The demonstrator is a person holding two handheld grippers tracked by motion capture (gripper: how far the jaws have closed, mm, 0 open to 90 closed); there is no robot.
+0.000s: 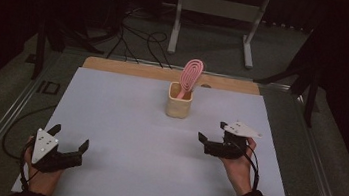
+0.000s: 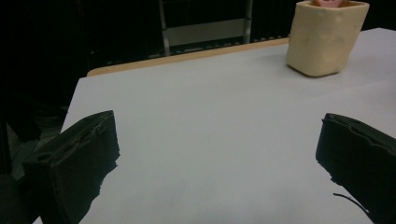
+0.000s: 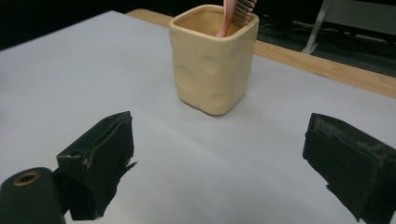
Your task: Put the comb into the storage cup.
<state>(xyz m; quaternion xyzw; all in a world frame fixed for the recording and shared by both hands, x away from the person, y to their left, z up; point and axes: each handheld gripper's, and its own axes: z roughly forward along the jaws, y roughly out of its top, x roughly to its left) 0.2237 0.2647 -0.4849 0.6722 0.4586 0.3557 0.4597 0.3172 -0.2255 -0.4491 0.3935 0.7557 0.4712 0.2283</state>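
At the far middle of the white table stands the cream cup, upright, with the pink brush standing in it — handle down, head rising above the rim and tilted toward the far right; its long axis runs nearly vertical. The right gripper is the nearer one, just this side of the cup and to its right, jaws spread wide with nothing between them; its own view looks straight at the cup. The left gripper rests well apart at the near left corner — also parted and empty; whether the bristles face it is hard to tell.
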